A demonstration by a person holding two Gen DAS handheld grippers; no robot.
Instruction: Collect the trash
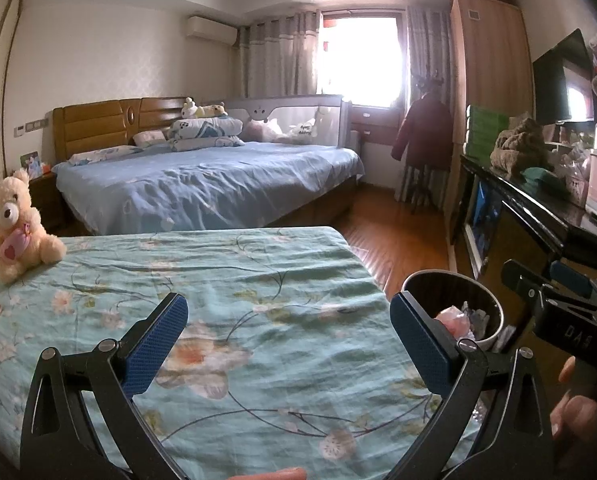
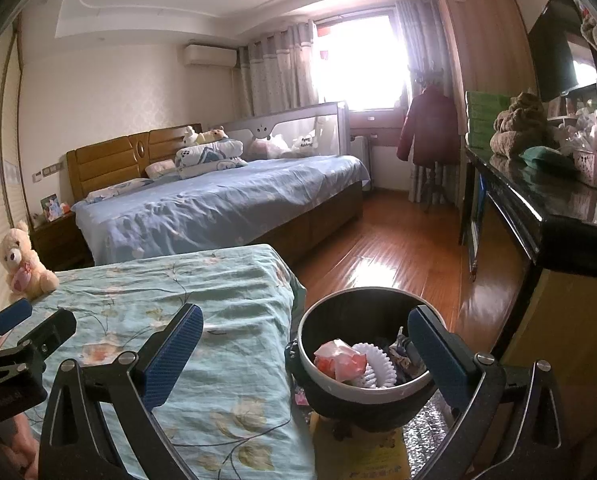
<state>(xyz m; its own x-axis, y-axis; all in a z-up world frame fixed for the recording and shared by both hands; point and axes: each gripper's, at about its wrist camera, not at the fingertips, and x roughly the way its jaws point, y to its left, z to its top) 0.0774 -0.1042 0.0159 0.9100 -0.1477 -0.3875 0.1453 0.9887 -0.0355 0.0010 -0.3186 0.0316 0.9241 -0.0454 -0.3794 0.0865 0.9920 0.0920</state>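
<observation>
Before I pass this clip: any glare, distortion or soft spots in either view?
Left wrist: window blown out white, the coat beside it dark against the light; fisheye bends the walls, corners vignetted. Right wrist: same blown window, a bright reflection on the floor; bin contents stay readable. Both views slightly soft, no clear motion blur.

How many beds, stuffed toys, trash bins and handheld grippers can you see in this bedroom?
Beds: 2, floral green bed and blue bed.
Stuffed toys: 3, cream teddy bear and two plush toys on the pillows.
Trash bins: 1, trash bin, holding crumpled waste.
Grippers: 2, left gripper and right gripper, both open.
Total: 8
</observation>
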